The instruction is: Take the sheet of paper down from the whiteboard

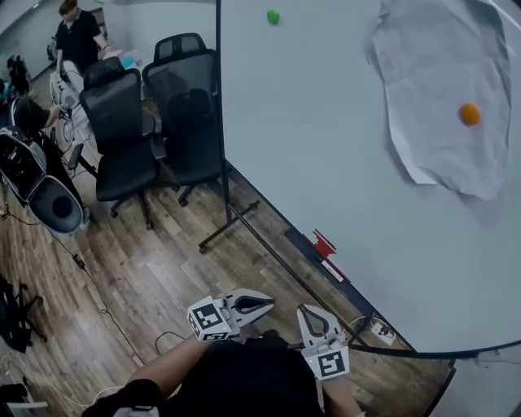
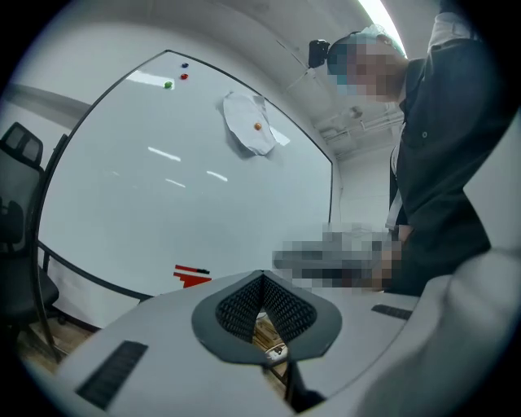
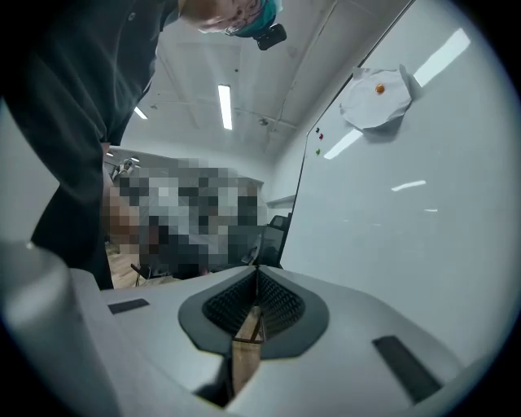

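A large whiteboard [image 1: 326, 179] is seen standing on a wooden floor, and the sheet of paper [image 1: 444, 98] is found high up towards its upper right corner, well above and apart from both grippers. The sheet is visibly creased and rumpled, with its lower edge and lower left corner lying loose against the board. It is judged to be light, limp and easily torn or crumpled further, so a hold is best taken on that free lower edge or corner, where a fold stands off the surface enough to be pinched; a gentle pull would be called for rather than a tug. The left gripper [image 1: 264, 305] is held low near the bottom edge of the whiteboard, and in its own view the ribbed pads are seen brought together at the tips, with nothing clamped between them. The right gripper [image 1: 309, 314], just beside it, is likewise closed on nothing. The sheet is pinned by one small orange magnet [image 1: 470, 113] near its right edge, which is judged to be its only fastening. A smaller green magnet [image 1: 273, 16] sits apart by the top edge.
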{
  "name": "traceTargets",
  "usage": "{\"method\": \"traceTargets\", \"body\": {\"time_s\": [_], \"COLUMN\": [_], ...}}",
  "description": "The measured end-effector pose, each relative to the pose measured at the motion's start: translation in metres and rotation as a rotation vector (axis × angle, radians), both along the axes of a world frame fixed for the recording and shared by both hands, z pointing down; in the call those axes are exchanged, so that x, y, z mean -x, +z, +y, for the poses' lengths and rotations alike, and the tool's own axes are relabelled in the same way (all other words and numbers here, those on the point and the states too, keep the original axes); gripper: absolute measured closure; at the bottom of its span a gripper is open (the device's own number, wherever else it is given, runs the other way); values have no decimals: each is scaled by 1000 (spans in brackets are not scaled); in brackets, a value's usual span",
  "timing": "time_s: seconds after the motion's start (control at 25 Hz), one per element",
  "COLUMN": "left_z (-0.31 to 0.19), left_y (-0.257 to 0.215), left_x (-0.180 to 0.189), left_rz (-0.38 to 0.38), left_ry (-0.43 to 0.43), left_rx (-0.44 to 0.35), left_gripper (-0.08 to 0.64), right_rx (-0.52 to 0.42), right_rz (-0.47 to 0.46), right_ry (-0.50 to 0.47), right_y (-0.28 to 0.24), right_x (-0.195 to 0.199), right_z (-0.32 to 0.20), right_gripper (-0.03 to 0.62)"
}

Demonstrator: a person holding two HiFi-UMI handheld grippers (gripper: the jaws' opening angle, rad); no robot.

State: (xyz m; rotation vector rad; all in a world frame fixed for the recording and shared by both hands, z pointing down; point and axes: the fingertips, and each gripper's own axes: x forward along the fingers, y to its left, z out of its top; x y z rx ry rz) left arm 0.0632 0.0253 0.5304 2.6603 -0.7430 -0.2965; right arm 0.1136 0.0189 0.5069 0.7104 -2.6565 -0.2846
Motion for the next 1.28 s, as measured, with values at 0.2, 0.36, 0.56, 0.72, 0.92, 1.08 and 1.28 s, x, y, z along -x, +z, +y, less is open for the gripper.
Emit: {"method": "traceTargets", "body": {"time_s": [0.2,0.36,0.56,0.72,0.92,1.08,1.28], "left_z": [-40,-62,-87,-125,-154,-179,-204], "left_y": [-23,-42,-67,-92,-133,-178,-249], "left_x": [-8,-7,-5,-9,3,4,11], "left_rz": [-10,-7,0,3,-35,-89,-142], "left_ry": [-11,6,86,177,269,274,210], "left_rx": [-61,-82,-146,-223,-352,-468,-623], "left_gripper": [549,549,549,549,549,549,549], "right_rx": [-56,-73,-113,-154,-303,-454,-644], "right_rz": [-44,73,-79,-140,-66,56,154], "right_ry": [-7,1,124,207,263,319,357], "right_y": [-18,-15,-49,-85,-154,-213,-283], "right_x": [-6,-11,-1,1,-2,-5,-1], "right_z": [-34,-56,-76,-108,-130,-145,-157], "right_gripper": [572,571,571,569,569,569,569]}}
